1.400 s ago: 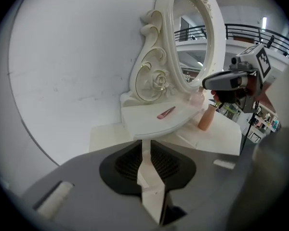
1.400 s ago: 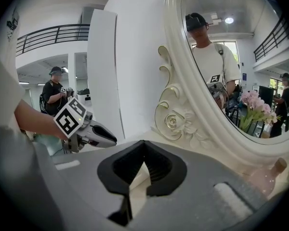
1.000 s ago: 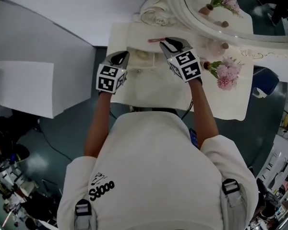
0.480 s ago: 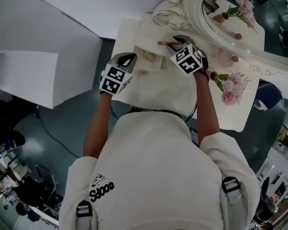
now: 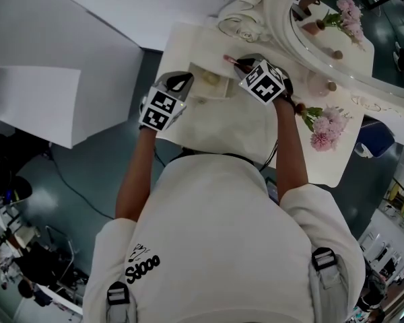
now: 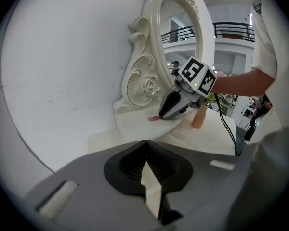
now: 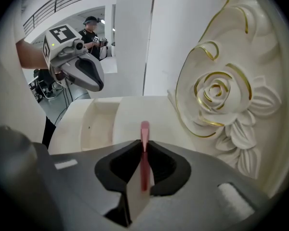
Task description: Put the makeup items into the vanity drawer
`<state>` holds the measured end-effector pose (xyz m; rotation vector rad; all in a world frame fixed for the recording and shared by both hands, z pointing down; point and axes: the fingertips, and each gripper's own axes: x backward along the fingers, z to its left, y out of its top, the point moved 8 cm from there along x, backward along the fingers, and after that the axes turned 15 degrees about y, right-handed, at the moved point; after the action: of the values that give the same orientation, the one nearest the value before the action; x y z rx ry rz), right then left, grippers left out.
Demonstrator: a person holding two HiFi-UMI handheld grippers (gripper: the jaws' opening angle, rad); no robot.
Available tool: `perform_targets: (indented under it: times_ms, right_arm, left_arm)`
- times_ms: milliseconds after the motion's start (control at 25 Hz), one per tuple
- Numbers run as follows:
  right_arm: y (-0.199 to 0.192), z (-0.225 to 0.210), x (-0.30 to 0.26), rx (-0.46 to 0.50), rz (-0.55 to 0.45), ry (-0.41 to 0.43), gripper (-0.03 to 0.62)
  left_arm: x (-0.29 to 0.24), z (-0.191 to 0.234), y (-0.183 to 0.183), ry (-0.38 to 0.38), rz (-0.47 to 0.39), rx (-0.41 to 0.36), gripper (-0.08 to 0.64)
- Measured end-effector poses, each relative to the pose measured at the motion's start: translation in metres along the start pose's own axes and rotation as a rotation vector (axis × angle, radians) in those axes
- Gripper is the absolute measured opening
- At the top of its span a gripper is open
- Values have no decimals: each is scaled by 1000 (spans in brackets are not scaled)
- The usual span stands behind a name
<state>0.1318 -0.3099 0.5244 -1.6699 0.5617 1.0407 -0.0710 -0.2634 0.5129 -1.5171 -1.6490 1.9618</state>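
Note:
A slim pink makeup stick (image 7: 144, 130) lies on the cream vanity top (image 5: 219, 123), beside the carved rose. My right gripper (image 7: 143, 147) has just been closing and its jaws now pinch the stick's near end. From the head view the right gripper (image 5: 234, 62) points down at the stick (image 5: 227, 58) behind the open drawer (image 5: 203, 89). My left gripper (image 5: 182, 81) is shut and empty at the drawer's front left corner. In the left gripper view its jaws (image 6: 145, 146) meet, and the right gripper (image 6: 166, 113) rests on the stick (image 6: 154, 118).
A white mirror frame with a gilded rose (image 7: 216, 93) rises right behind the stick. Pink flowers (image 5: 323, 123) in a small vase (image 6: 198, 117) stand to the right on the vanity. A white wall panel (image 5: 34, 106) is at the left.
The right gripper has come down onto the vanity top and rolled, and its jaws now hold the pink stick. The left gripper has stayed at the drawer.

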Motion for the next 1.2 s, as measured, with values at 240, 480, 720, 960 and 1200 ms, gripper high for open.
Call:
perform_targets:
  times_ms: [240, 480, 720, 960, 1200]
  right_arm:
    - [2, 5, -2, -51, 26, -62, 49]
    - [14, 28, 2, -71, -41, -56, 49]
    - [36, 59, -8, -45, -114, 31, 49]
    - [41, 81, -36, -36, -30, 106, 49]
    - [44, 87, -58, -31, 30, 112, 51]
  left_arm:
    - [12, 4, 4, 1, -25, -4, 15]
    - [31, 12, -1, 9, -50, 26, 15]
    - [44, 10, -12, -2, -40, 58, 15]
    - [57, 10, -24, 13, -40, 86, 15]
    - [70, 13, -39, 24, -41, 127, 15]
